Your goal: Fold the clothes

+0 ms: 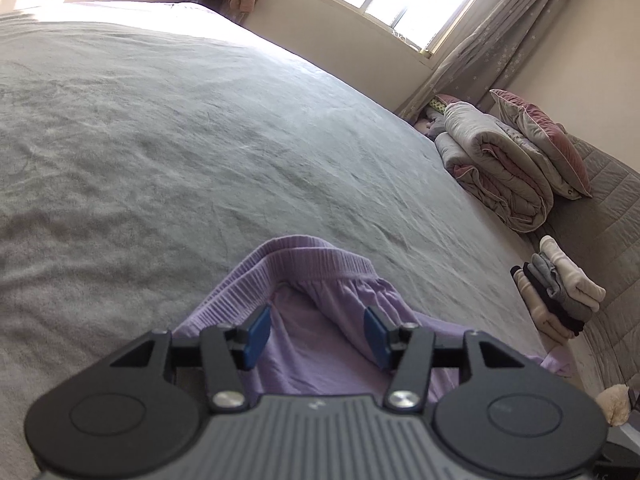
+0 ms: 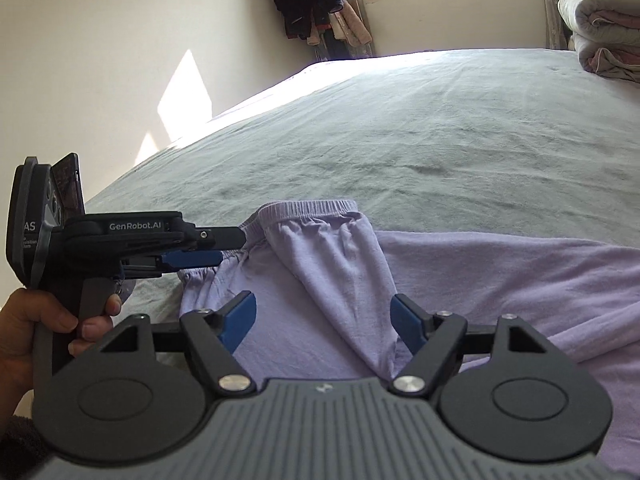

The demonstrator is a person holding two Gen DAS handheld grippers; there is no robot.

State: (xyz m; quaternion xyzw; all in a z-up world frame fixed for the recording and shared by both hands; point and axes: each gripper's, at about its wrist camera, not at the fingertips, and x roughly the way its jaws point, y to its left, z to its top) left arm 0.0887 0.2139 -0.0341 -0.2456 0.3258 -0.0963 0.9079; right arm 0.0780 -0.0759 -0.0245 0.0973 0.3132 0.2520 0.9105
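Lilac trousers (image 2: 320,264) lie on the grey bedspread (image 2: 400,128) at the near edge of the bed, their elastic waistband at the far end and one part of the cloth doubled over into a long, tapering flap that runs toward the camera. More of the same lilac fabric spreads flat to the right.

Both tools hover just over the garment. The right gripper (image 2: 323,322) has its blue pads spread wide, with the flap passing between them and nothing pinched. The left gripper (image 1: 316,334) is also parted wide over the waistband; the right wrist view shows it from the side, held by a hand (image 2: 48,332), with its tips reaching the near-left corner of the waistband. Whether a pad touches the cloth there, I cannot tell.

The garment looks partly folded, so this fits either of two stages: setting up to grip for a further fold, or having let go after laying the flap down. Any further fold would need both tools to pinch through every layer at an edge and move together, since thin knit slides and bunches.

A stack of folded clothes (image 1: 558,288) sits at the far right, near a rolled quilt (image 1: 496,168).
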